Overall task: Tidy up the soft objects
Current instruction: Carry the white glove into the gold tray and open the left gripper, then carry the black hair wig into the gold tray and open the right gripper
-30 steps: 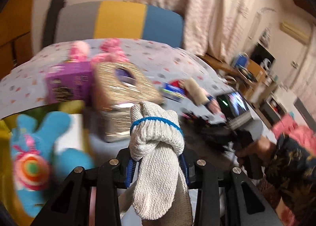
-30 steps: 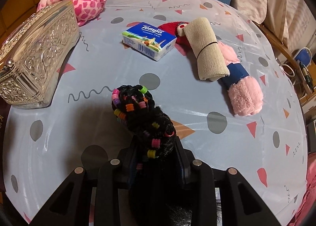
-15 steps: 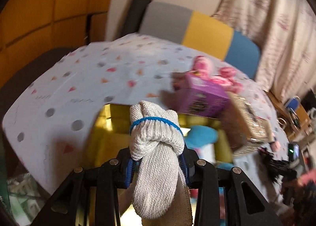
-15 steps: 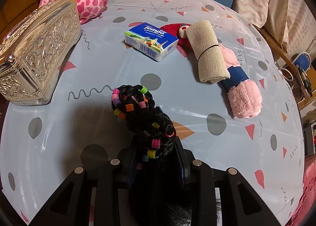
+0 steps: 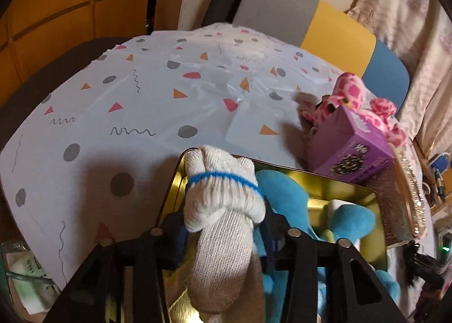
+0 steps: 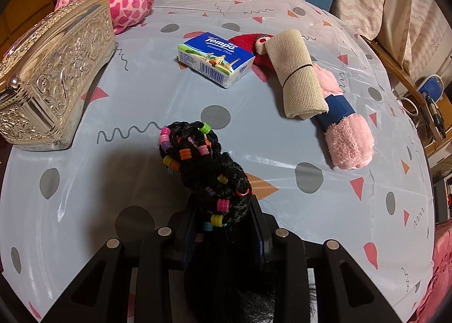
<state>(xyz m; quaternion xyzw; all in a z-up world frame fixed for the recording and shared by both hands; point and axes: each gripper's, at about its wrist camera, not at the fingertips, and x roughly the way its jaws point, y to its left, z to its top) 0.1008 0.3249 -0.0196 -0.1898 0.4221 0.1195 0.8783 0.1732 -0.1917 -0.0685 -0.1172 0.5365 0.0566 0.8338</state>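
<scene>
The left hand-held gripper (image 5: 224, 234) is squeezed tight on a rolled white knit glove (image 5: 223, 210) that has a blue stripe around it. The glove sits up over the near left corner of a shiny gold tin (image 5: 319, 181). A blue plush toy (image 5: 285, 198) lies inside the tin, just beside the glove. A purple box (image 5: 350, 150) stands at the far side of the tin, and a pink spotted plush (image 5: 353, 102) lies behind the box. All of it rests on a tabletop (image 5: 141, 97) with a pale cover full of dots, triangles and squiggles. The right hand-held gripper (image 6: 223, 227) is squeezed on a black braid with bright beads (image 6: 203, 162). The braid sticks out in front of the fingers, above the tabletop (image 6: 84, 181). Farther away lies a blue pack of tissues (image 6: 216, 59). Right next to the pack is a red soft toy (image 6: 245, 43), partly hidden by a tan rolled cloth (image 6: 299, 71). The tan roll lies across a pink rolled towel (image 6: 347, 136) that has a blue band around it. On the left stands a silver box with fancy patterns (image 6: 53, 80), and the pink spotted plush (image 6: 124, 1) lies just behind it.
</scene>
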